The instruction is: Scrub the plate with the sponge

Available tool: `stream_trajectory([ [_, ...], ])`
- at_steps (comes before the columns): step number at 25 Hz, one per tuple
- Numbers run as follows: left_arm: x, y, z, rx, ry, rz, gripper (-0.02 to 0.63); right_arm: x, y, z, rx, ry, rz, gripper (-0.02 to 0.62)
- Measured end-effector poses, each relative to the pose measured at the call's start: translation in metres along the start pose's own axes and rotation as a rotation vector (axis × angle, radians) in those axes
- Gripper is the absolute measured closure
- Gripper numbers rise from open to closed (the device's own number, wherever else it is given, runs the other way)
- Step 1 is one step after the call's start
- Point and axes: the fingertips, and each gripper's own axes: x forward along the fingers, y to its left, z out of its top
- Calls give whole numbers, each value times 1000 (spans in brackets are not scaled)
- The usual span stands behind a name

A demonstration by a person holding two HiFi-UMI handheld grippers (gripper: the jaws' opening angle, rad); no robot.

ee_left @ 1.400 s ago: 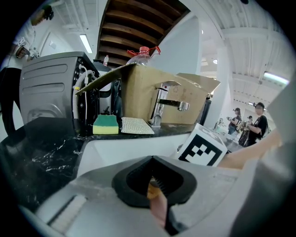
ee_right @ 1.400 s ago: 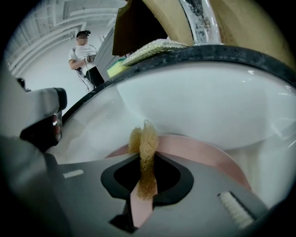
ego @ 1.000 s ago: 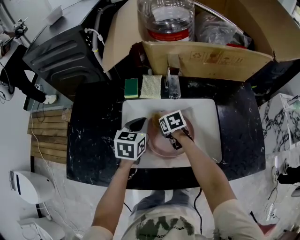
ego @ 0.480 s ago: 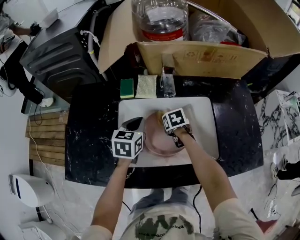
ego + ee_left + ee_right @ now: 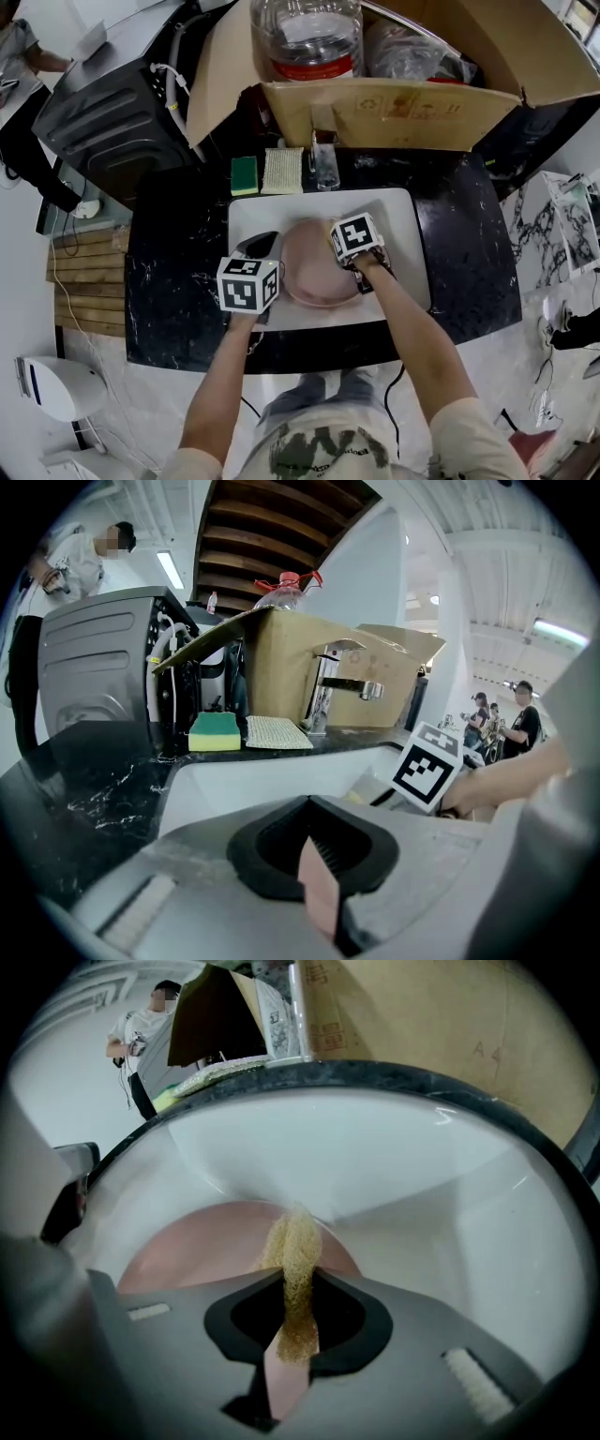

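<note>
A pink plate (image 5: 311, 272) lies in the white sink (image 5: 405, 246). My left gripper (image 5: 263, 247) is shut on the plate's left rim; the pink edge (image 5: 320, 894) shows between its jaws. At the plate's right side, my right gripper (image 5: 337, 246) is shut on a tan mesh sponge (image 5: 293, 1258). The sponge sticks out past the jaws and rests on the plate (image 5: 192, 1246). In the left gripper view the right gripper's marker cube (image 5: 427, 774) shows across the sink. In the head view the cube hides the sponge.
Behind the sink on the black counter sit a green-yellow sponge (image 5: 244, 175), a mesh cloth (image 5: 283, 171) and a chrome faucet (image 5: 323, 161). A cardboard box (image 5: 394, 105) and a large water bottle (image 5: 305, 37) stand behind them. A black appliance (image 5: 112, 105) is at the back left.
My right gripper has slid with the sponge from the plate's middle toward its right side. The left gripper keeps its hold on the rim.
</note>
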Motion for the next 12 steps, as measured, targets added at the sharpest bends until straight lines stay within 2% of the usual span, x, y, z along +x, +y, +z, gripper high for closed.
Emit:
stream_trajectory([
  [12, -1, 0, -1, 12, 9, -2, 601, -19, -32, -23, 17, 41, -50, 537],
])
